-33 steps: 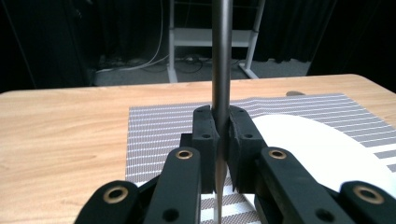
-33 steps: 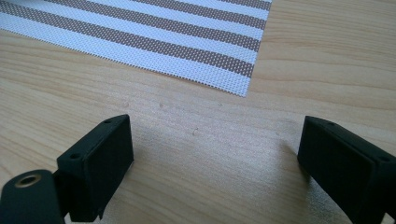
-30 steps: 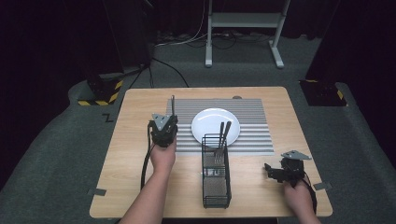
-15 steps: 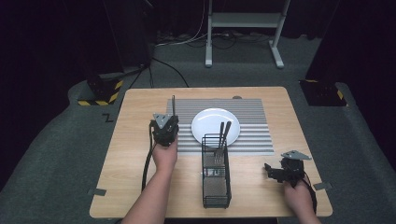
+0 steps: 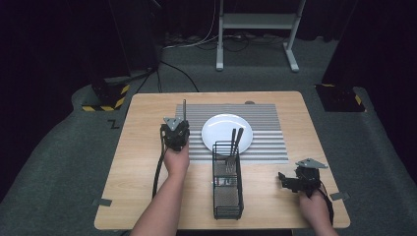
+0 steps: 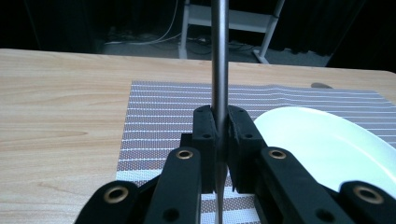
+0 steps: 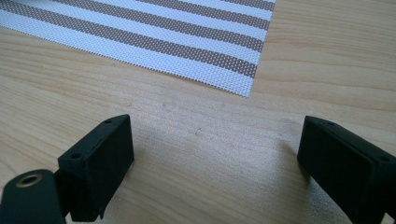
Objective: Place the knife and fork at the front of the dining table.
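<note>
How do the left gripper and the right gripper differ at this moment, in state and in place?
The left gripper is shut on a thin metal utensil, while the right gripper stands wide open with bare wood between its jaws. The left gripper is over the striped placemat beside the white plate; the right gripper is low over the table, off the mat. Both have black jaws.

A white plate [image 5: 223,129] on a striped placemat [image 5: 268,147] lies just right of the fingers [image 6: 205,135] of the left gripper [image 6: 218,121], and a black wire caddy [image 5: 227,196] of cutlery [image 5: 235,140] stands beyond it.
</note>
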Demonstrator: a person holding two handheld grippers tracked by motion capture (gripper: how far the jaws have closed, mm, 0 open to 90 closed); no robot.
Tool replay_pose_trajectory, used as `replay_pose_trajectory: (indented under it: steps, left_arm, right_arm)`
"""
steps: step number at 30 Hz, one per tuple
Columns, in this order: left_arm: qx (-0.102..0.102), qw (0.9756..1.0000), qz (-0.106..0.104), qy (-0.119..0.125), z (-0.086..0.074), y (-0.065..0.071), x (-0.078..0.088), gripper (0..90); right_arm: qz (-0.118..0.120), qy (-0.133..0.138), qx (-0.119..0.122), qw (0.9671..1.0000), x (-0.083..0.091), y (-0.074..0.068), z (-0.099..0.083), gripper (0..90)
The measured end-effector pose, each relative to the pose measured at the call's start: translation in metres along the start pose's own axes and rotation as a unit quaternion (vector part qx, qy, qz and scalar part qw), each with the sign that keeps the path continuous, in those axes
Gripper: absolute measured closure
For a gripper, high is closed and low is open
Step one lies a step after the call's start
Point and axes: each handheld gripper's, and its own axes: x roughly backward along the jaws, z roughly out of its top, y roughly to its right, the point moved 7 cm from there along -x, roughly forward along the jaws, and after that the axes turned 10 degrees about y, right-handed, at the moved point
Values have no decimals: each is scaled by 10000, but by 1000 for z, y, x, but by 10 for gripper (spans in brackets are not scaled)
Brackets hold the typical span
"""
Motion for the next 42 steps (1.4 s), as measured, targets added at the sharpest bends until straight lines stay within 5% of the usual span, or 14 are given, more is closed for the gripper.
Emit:
replay_pose_trajectory:
  steps: [28,42]
  left_arm:
    - [240,9978,269,-558,-27,-1,-47,825]
    - [203,9960,371,-786,-35,2,-61,824]
  right_arm:
    - [14,-2,-2,10000,0,0,0,102]
    - [72,-9,26,10000,0,-2,0,104]
